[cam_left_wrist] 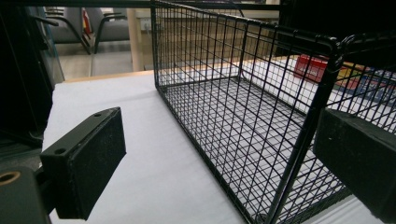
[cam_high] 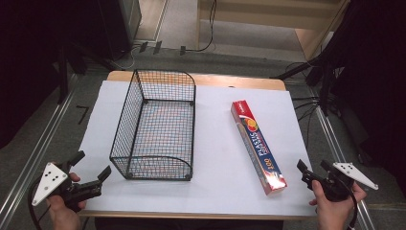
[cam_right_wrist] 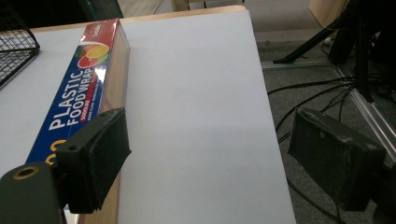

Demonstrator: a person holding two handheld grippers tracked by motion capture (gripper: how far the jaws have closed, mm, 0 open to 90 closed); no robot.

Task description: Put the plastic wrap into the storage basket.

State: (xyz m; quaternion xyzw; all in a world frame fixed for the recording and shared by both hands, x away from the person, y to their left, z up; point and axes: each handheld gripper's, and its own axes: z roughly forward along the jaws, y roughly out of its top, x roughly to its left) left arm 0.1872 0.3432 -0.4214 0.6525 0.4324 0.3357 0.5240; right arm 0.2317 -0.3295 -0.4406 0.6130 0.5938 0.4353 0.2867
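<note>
Left gripper point(cam_high: 91, 164): jaws apart, empty, at near-left table point(cam_high: 215, 191) edge, just left of wire basket point(cam_high: 155, 125) corner. Right gripper point(cam_high: 313, 167): jaws apart, empty, at near-right edge, just right of plastic wrap box point(cam_high: 257, 145); bare white surface ahead

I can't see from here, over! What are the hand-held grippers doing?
Left hand-held gripper open, near wire basket. Right hand-held gripper open, beside plastic wrap box. Both empty. Nothing between.
</note>
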